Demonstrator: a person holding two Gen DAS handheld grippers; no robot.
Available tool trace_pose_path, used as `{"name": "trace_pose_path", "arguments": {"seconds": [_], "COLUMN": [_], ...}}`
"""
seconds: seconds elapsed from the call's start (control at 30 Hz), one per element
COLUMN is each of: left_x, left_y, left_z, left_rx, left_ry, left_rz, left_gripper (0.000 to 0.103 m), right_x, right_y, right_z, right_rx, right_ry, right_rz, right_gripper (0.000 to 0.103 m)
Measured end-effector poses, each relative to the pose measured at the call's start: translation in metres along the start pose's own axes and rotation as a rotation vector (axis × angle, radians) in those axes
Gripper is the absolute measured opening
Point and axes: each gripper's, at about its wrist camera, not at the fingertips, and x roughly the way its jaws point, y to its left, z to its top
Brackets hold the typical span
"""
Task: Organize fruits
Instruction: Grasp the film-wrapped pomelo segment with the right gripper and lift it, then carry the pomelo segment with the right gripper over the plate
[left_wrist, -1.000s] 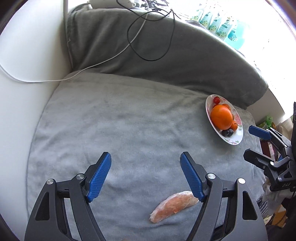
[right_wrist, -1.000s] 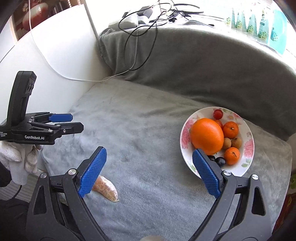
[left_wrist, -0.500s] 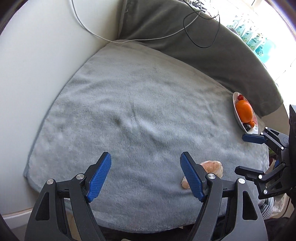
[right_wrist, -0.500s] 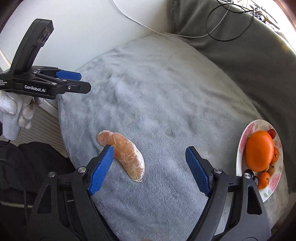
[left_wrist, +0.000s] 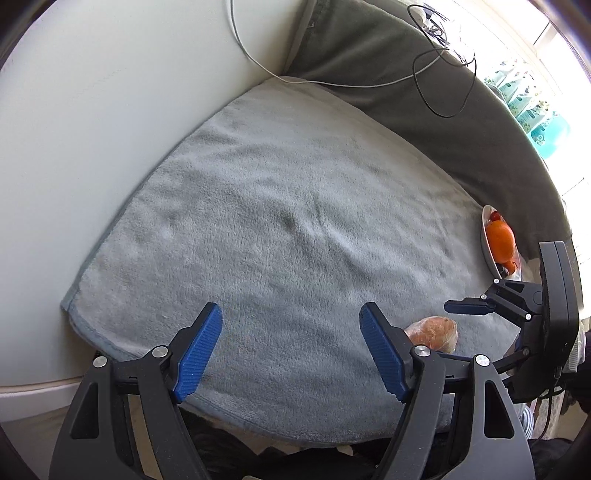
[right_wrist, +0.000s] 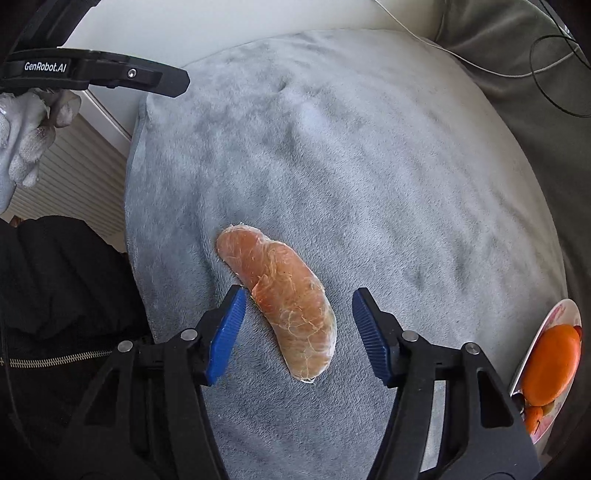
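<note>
A peeled orange segment (right_wrist: 280, 299) lies on the grey towel (right_wrist: 369, 166). My right gripper (right_wrist: 297, 334) is open, its blue pads on either side of the segment's near half, not touching it. The segment also shows in the left wrist view (left_wrist: 434, 332), partly behind my right finger. My left gripper (left_wrist: 290, 352) is open and empty above the towel's (left_wrist: 295, 221) near edge. The right gripper (left_wrist: 517, 306) shows there just beyond the segment. A floral plate (right_wrist: 565, 314) holds a large orange (right_wrist: 554, 365) and small fruits at the far right.
A dark grey cushion (left_wrist: 406, 74) with black and white cables (left_wrist: 443, 74) backs the towel. A white surface (left_wrist: 92, 110) lies to the left. Dark clothing (right_wrist: 66, 295) and a gloved hand (right_wrist: 26, 136) are at the left in the right wrist view.
My right gripper has swung left away from the plate and come down over the segment, narrowing its jaws. My left gripper has drawn back toward the towel's near left edge.
</note>
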Motion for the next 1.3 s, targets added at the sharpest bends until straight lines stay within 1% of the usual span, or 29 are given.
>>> {"name": "trace_pose_path", "arguments": {"seconds": [0.07, 0.17, 0.43, 0.57, 0.8, 1.0, 1.3], "left_x": [-0.001, -0.003, 0.001, 0.003, 0.004, 0.007, 0.011], "left_y": [0.003, 0.005, 0.001, -0.003, -0.009, -0.017, -0.045], "left_z": [-0.001, -0.002, -0.001, 0.001, 0.006, 0.011, 0.024], "left_rx": [-0.014, -0.025, -0.019, -0.006, 0.01, 0.034, 0.114], "left_ry": [0.001, -0.004, 0.002, 0.004, 0.001, 0.003, -0.009], "left_rz": [0.0, -0.002, -0.01, -0.013, -0.015, -0.019, -0.026], "left_gripper": [0.077, 0.077, 0.077, 0.077, 0.077, 0.077, 0.077], "right_x": [0.009, 0.015, 0.023, 0.022, 0.009, -0.005, -0.039], "right_y": [0.009, 0.015, 0.014, -0.001, -0.023, -0.052, -0.071], "right_z": [0.004, 0.006, 0.01, 0.008, 0.003, -0.011, -0.038], "right_rx": [-0.045, -0.086, -0.085, -0.022, 0.109, 0.248, 0.47], "right_ry": [0.025, 0.043, 0.044, 0.026, -0.031, -0.088, -0.214], "right_rz": [-0.005, -0.024, 0.008, 0.04, 0.071, 0.058, 0.015], "right_gripper": [0.053, 0.053, 0.051, 0.047, 0.045, 0.044, 0.044]}}
